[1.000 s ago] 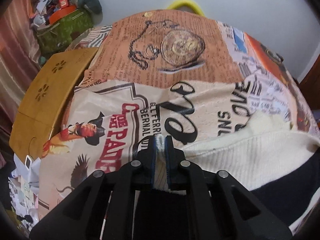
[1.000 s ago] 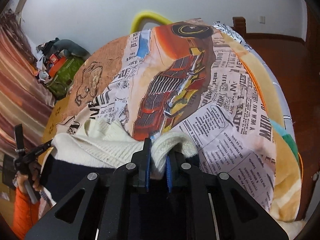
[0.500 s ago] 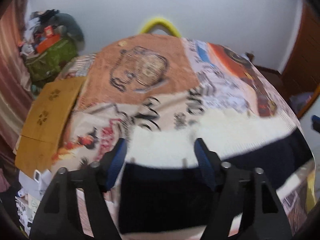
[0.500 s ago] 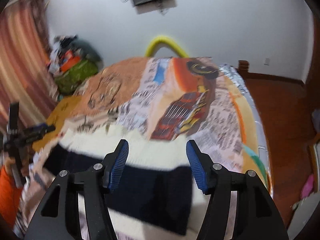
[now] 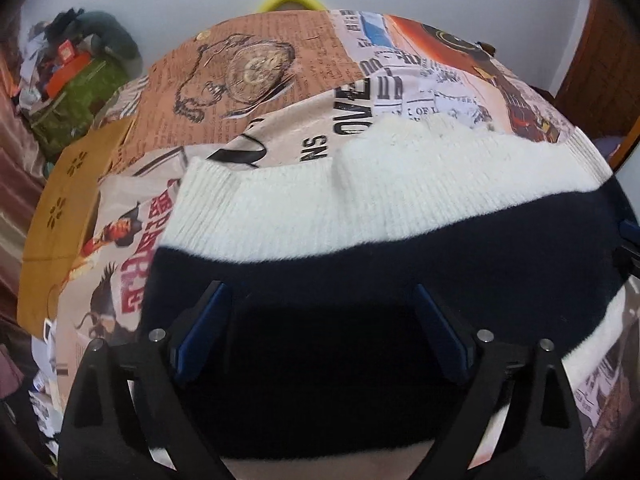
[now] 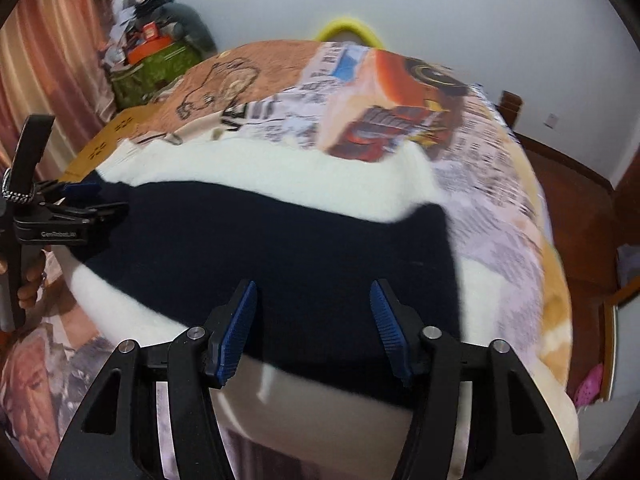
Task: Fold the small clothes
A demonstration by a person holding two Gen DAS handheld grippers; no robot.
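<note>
A: On the printed bedspread, lay flat: cream-and-navy sweater, cream edge folded over toward the far side.
B: Released, then? Left gripper opening wide, nothing between the pads.
A: Right gripper also spread, closing slightly, gripping nothing, hovering over the navy band.
B: Judged one fold done. Left to do, probably: sides in, then halving.

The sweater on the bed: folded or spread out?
Folded. The sweater lies flat, its cream ribbed edge doubled over the navy band.
</note>
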